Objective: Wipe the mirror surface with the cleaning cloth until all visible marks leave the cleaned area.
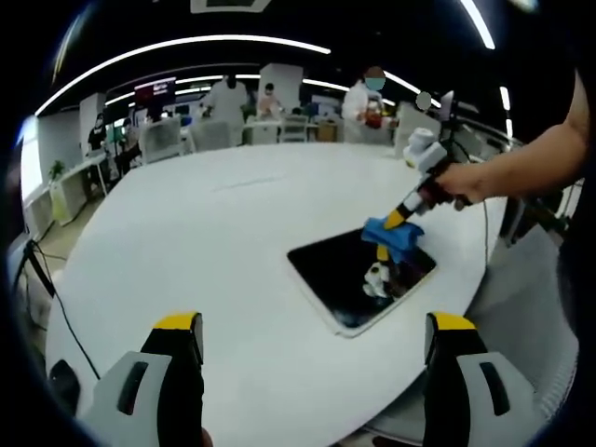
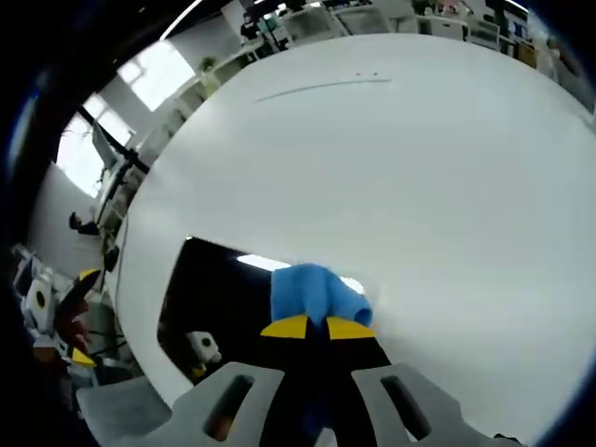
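The right gripper (image 1: 399,220) pinches the blue cleaning cloth (image 1: 392,238) and presses it onto the dark mirror (image 1: 349,279), which lies near the white table (image 1: 214,242) edge. The left gripper (image 1: 312,337) hangs with jaws wide apart over bare tabletop — open white surface stretches beyond the mirror's far side.

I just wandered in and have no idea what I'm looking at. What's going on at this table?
A person is cleaning a mirror that lies flat on a big white table. They hold a handheld gripper in each hand. The right gripper has its fingers shut on a blue cleaning cloth and presses it onto the dark mirror surface near one edge. The left gripper is held back from the mirror, open and holding nothing. Other people stand in the background.
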`<state>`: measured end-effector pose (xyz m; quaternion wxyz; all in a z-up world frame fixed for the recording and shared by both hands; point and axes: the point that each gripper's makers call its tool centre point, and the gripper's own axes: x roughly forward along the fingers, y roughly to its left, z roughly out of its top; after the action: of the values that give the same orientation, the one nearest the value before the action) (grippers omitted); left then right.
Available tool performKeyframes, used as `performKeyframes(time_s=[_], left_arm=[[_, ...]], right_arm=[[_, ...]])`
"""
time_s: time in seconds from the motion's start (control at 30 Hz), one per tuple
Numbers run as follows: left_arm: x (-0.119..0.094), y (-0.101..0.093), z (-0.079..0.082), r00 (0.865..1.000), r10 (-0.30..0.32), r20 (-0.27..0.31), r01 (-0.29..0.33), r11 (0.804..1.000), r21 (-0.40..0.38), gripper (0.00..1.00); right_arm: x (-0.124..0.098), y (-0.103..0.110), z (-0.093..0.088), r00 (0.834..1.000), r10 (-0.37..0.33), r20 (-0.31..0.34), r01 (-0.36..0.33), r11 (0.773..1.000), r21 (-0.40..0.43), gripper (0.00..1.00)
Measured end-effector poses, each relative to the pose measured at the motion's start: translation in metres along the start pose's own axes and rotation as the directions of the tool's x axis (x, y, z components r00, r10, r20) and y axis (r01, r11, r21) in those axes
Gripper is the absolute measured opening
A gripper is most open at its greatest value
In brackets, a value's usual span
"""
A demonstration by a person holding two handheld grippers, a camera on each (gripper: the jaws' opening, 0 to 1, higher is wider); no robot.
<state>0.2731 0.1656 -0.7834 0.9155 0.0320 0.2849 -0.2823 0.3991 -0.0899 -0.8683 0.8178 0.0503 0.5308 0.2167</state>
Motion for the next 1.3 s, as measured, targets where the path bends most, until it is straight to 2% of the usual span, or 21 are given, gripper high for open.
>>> performKeyframes(time_s=[0.83, 1.3], left_arm=[[-0.003, -0.002, 0.004, 1.0, 0.016, 0.025, -0.016, 1.0, -0.012, 0.99], [-0.004, -0.003, 0.011, 0.999, 0.022, 0.034, -0.022, 1.0, -0.007, 0.99]], right_arm=[[0.005, -0.003, 0.012, 0.999, -0.021, 0.032, 0.021, 1.0, -0.013, 0.0], [-0.003, -0.003, 0.016, 0.999, -0.009, 0.048, 0.009, 1.0, -0.004, 0.0]])
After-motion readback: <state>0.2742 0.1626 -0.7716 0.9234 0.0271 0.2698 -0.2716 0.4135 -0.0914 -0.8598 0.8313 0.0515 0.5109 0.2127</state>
